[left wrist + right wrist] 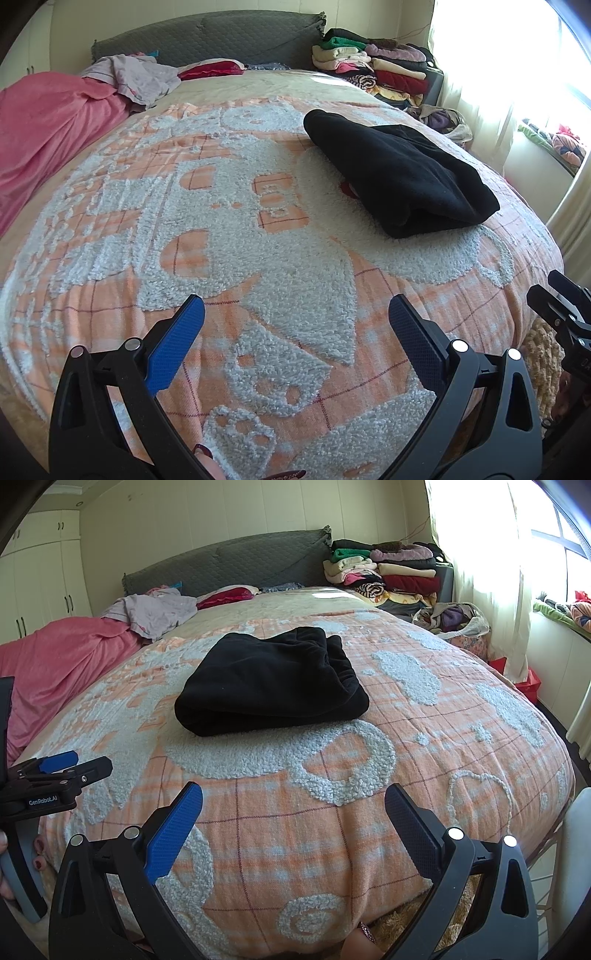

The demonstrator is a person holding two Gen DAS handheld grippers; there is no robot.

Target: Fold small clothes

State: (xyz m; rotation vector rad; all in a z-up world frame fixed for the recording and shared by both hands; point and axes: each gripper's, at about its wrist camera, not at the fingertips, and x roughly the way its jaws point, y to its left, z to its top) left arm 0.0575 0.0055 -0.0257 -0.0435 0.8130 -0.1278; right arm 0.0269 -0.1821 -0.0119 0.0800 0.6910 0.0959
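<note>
Lying folded into a compact bundle on the patterned bedspread (424,760), the black garment (273,686) sits toward the middle of the bed, probably set there as a finished fold with clear cover all around it. Both tools hang back at the near edge of the bedspread, well short of the garment and empty: the left gripper (295,321) and the right gripper (293,805) each have their fingers spread wide, pointing forward over the cover.

Daylight blows out the window (569,535) at right; fisheye edges curve darkly.
</note>
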